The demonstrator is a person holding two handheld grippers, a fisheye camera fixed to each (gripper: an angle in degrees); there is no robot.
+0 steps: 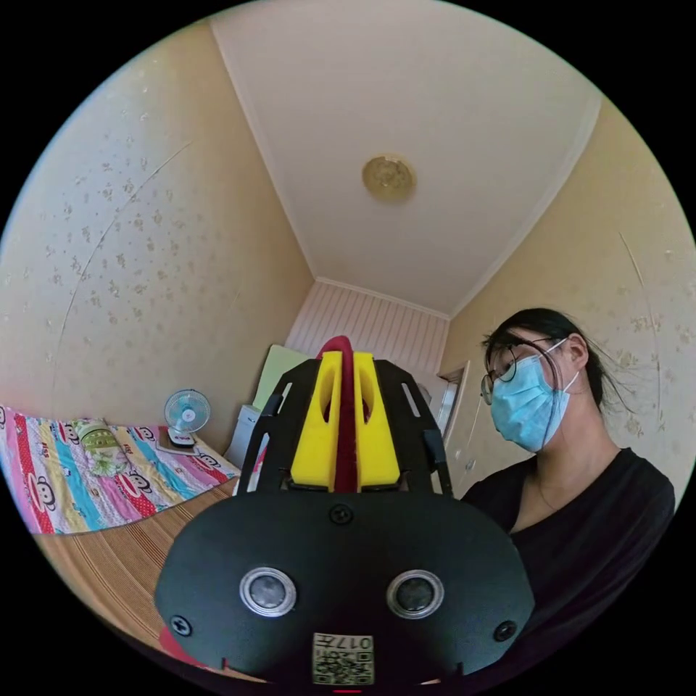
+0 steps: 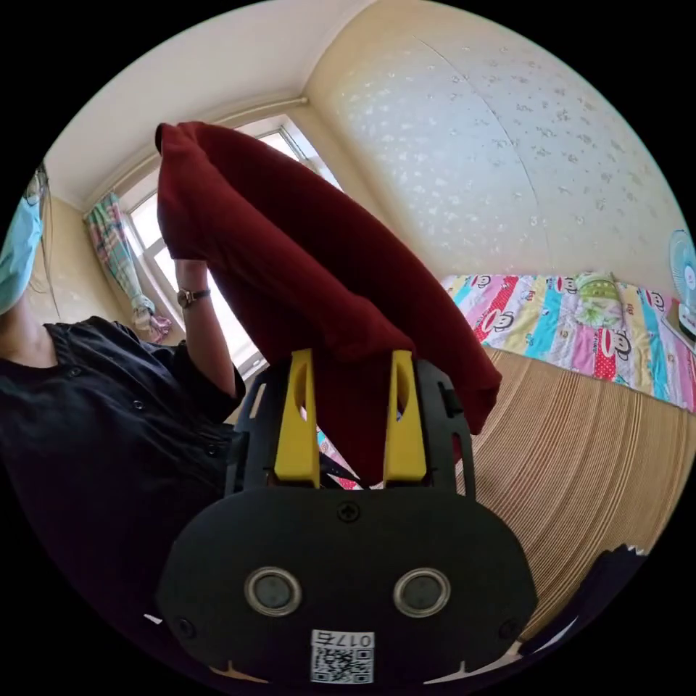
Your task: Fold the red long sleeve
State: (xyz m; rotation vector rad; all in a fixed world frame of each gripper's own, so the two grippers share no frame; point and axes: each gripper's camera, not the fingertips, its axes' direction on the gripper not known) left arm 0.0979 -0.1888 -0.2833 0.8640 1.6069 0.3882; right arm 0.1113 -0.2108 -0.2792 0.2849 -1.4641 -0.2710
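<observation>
1. One red long sleeve (image 2: 304,275), two grippers, one fan (image 1: 186,415), one patterned quilt (image 2: 573,319).
2. The left gripper (image 1: 346,362) has its jaws together, clamped on a thin edge of the red cloth, pointing toward the ceiling.
3. The right gripper (image 2: 353,362) is clamped on a thicker bunch; the garment stretches up from it, above the striped mat (image 2: 594,449).

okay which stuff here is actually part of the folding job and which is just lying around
Job: red shirt, left gripper and right gripper, each shut on it.

Lying about: fan, quilt, mat, curtain.
</observation>
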